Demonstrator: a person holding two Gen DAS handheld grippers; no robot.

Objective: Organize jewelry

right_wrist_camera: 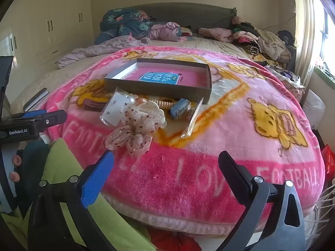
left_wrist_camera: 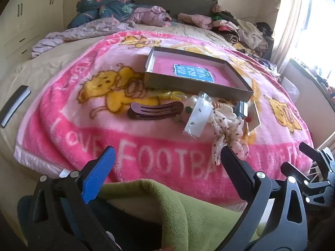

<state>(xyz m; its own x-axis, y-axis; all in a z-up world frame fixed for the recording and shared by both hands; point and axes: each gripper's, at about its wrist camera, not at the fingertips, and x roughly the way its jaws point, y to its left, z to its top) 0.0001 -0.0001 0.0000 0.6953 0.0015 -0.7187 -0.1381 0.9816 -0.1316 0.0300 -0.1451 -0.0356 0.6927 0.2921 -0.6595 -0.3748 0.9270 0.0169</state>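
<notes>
A shallow grey box [left_wrist_camera: 188, 86] [right_wrist_camera: 157, 89] with a pink lining and a blue label lies on the pink blanket. In front of it is a heap of accessories: a brown hair clip [left_wrist_camera: 155, 110] [right_wrist_camera: 93, 103], a clear packet with a white card [left_wrist_camera: 199, 115] [right_wrist_camera: 115, 108], a dotted fabric scrunchie [left_wrist_camera: 228, 131] [right_wrist_camera: 134, 131], a cream claw clip [right_wrist_camera: 152, 108], a beige coiled piece [right_wrist_camera: 165, 104], a small blue box [right_wrist_camera: 180, 108] and a flat clear sleeve [right_wrist_camera: 192, 119]. My left gripper [left_wrist_camera: 167, 148] and right gripper [right_wrist_camera: 165, 154] hover open and empty at the near edge, short of the heap.
The pink "LOVE FOOTBALL" blanket [left_wrist_camera: 146, 163] [right_wrist_camera: 209, 179] covers the bed. Clothes are piled by the headboard [left_wrist_camera: 230, 25]. A green cloth [left_wrist_camera: 167, 205] lies under the grippers. There is a wardrobe [right_wrist_camera: 52, 27] on the left and a bright window [left_wrist_camera: 314, 21] on the right. A hand's fingertips [right_wrist_camera: 15, 161] show by the left gripper.
</notes>
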